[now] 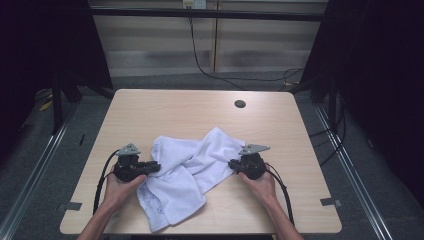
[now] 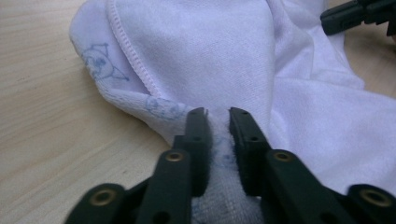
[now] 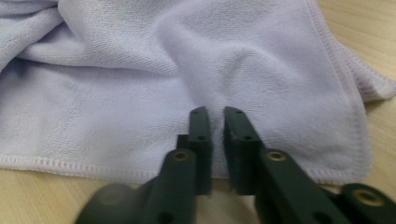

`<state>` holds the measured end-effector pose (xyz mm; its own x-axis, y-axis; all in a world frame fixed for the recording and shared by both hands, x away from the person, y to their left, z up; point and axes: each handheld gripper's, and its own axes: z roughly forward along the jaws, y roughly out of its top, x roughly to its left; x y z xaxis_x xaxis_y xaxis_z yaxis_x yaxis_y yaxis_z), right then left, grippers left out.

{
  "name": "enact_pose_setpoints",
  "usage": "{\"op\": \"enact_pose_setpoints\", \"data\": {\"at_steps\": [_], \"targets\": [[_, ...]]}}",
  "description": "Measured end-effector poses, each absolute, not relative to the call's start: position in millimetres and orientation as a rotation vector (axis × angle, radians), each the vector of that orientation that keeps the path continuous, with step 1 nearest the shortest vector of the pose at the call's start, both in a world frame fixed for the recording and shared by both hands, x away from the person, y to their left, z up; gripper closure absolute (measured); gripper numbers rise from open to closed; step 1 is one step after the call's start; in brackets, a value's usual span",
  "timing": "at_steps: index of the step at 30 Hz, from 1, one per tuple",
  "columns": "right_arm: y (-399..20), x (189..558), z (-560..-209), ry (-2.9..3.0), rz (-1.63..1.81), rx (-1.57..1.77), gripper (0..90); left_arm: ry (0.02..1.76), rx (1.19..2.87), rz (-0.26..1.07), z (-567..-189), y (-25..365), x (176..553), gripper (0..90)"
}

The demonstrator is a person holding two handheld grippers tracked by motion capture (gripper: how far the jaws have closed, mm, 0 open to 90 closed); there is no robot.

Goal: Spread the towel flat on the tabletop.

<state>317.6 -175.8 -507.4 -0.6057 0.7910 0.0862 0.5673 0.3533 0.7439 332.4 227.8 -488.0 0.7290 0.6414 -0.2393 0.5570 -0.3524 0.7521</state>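
Here, towel (image 1: 187, 175) lengthwise near-left to far-right, both claws (image 1: 156, 166) (image 1: 232, 164) clamped on it.

Towel (image 1: 187, 172) lies crumpled on the table (image 1: 150, 107), seemingly between left gripper (image 1: 156, 166) and right gripper (image 1: 232, 164)

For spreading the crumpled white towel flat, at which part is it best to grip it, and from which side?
Probably at its stitched hem, one gripper per side. The white towel lies bunched, so the thin edges are easiest to pinch. The left gripper pinches its left edge, the right gripper its right edge, both coming in low over the table.
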Motion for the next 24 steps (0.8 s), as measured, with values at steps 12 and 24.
{"op": "enact_pose_setpoints", "data": {"at_steps": [12,24], "targets": [[-222.4,305.3,-466.1,2.146,1.225,1.248,89.5,0.908,1.932,0.072,-473.3,242.7,318.2,84.0],[-255.4,241.2,-461.5,2.211,1.139,1.256,88.0,0.811,1.956,0.038,-466.4,218.3,299.2,68.6]]}}
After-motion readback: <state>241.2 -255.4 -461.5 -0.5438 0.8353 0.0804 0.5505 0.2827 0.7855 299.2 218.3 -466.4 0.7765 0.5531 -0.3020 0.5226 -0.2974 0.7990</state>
